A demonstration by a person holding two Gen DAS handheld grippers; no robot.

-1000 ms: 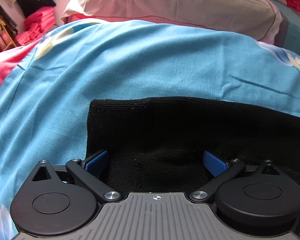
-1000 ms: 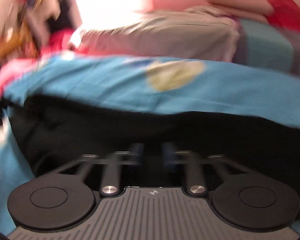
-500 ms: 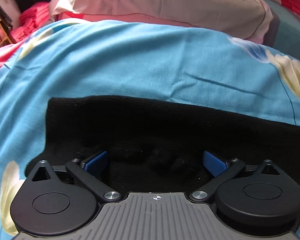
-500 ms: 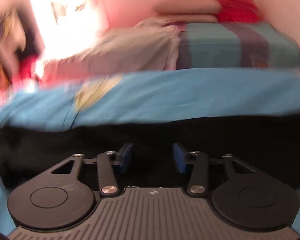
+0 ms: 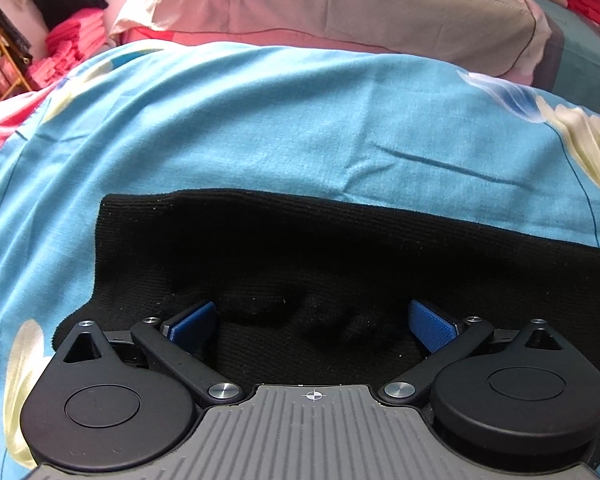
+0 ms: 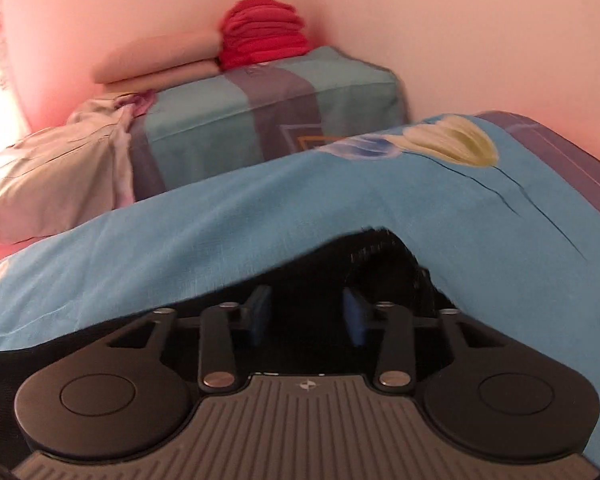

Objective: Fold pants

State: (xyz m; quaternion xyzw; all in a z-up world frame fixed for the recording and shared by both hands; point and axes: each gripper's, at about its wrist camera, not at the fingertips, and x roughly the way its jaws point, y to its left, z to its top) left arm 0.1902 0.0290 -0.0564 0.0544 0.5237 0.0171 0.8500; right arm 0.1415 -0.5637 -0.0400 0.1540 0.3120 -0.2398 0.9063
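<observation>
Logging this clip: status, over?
Left hand-held gripper open over black pants. Right hand-held gripper open, pants between fingers. Pants flat on blue bedsheet. Nothing obstructing.

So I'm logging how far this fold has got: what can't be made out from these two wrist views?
- Left wrist view: the black pants run off the right edge, and the left gripper body covers their near edge.
- Right wrist view: the pants are blurred, dark and half behind the right gripper; whether anything sits between its parted fingers is unclear.
- Neither view shows the whole garment, so the number of folds is unknown.
</observation>
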